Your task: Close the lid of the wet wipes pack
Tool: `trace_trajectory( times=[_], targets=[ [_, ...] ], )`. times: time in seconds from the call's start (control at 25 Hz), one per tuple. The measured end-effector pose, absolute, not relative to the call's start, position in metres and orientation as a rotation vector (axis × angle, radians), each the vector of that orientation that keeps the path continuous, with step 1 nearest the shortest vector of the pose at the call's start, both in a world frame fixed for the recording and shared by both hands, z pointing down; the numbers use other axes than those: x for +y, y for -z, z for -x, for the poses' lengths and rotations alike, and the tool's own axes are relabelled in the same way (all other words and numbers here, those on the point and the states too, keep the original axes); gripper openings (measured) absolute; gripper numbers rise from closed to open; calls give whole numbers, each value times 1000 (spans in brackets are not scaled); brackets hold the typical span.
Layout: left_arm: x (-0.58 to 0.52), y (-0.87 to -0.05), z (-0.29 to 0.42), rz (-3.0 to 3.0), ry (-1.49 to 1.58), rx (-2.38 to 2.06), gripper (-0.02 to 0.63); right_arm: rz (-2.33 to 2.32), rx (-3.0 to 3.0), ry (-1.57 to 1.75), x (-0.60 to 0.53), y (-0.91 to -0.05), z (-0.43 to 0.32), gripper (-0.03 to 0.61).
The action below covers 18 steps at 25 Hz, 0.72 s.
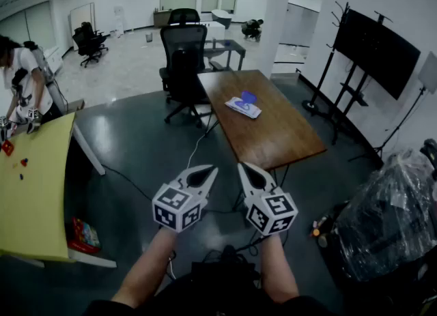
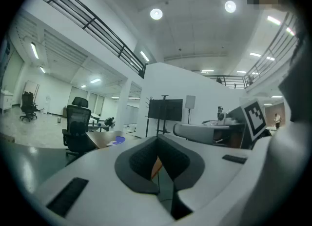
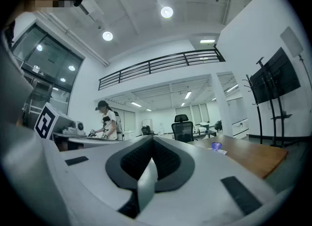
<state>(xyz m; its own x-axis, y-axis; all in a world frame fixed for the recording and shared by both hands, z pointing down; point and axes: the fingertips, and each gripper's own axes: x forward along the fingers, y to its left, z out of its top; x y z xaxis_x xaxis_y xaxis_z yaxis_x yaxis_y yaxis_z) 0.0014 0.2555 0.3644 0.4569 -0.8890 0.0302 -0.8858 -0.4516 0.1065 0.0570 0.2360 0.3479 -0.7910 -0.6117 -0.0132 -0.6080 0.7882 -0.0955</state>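
Your left tongs (image 1: 207, 170) and right tongs (image 1: 244, 167), both pressed together and empty, hover well short of the surface (image 1: 273, 137) holding the wipes (image 1: 243, 107); a chair (image 1: 183, 62) stands beside it.

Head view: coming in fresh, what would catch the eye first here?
The left hand-held gripper and right hand-held gripper sit low in the middle, both shut and empty, over the dark floor. Beyond them the wet wipes pack lies on the brown table with its blue lid raised, untouched. At far left a person works at a yellow table.
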Motion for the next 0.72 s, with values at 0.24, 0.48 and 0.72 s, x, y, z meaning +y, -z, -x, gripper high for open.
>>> trace_trajectory(
  times=[0.24,0.48,0.72],
  targets=[
    [252,-365,0,-2593,48,-1583,-3,1003,2898,159,231,-349,-58,9],
    [251,-366,2,-2590,43,-1580,-3,1020,2906,164,230,-353,-56,9],
    [246,-370,7,-2588,20,-1571,-3,1028,2913,155,227,-355,-50,9]
  ],
)
